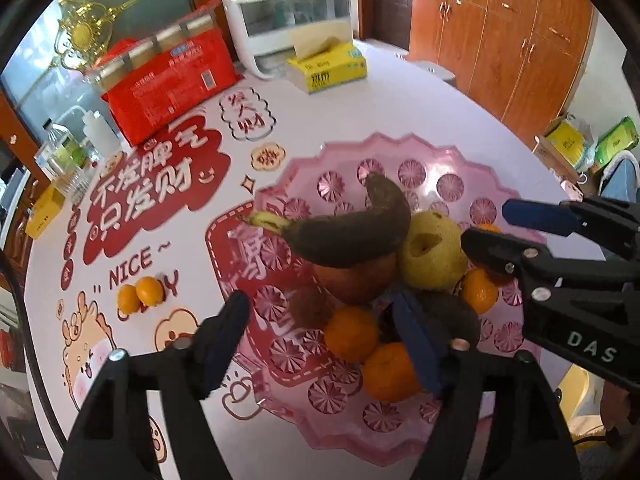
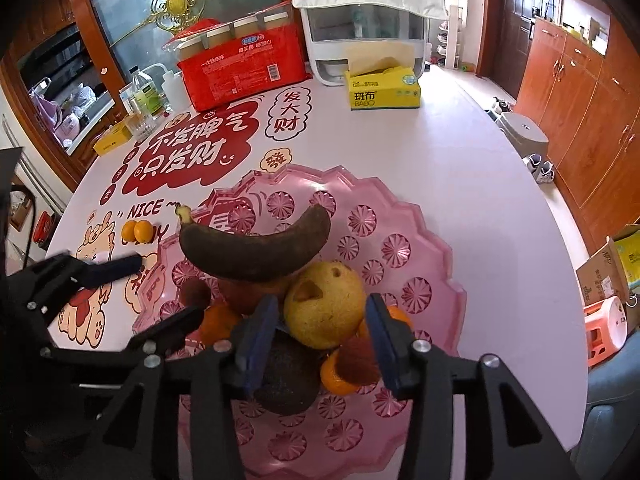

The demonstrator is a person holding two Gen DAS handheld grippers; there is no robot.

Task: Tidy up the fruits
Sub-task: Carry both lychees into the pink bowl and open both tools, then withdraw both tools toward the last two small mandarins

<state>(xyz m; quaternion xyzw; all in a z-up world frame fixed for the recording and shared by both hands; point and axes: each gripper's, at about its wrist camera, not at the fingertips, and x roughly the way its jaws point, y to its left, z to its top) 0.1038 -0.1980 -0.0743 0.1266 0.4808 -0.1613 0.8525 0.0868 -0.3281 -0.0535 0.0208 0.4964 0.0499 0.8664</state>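
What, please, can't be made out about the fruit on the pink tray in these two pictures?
- Reddish fruit, left wrist view: mostly under the banana; its kind is unclear.
- Dark fruit, right wrist view: partly behind a finger of the right hand-held gripper.
- Orange, right wrist view: only a sliver shows behind the other finger.

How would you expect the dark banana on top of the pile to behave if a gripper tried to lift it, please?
The banana is almost wholly brown, so it is probably soft and would bruise or squash under firm pads. It lies across an apple and against the pear, so a nudge may rock or slide it off. Its curve suggests gripping mid-length.
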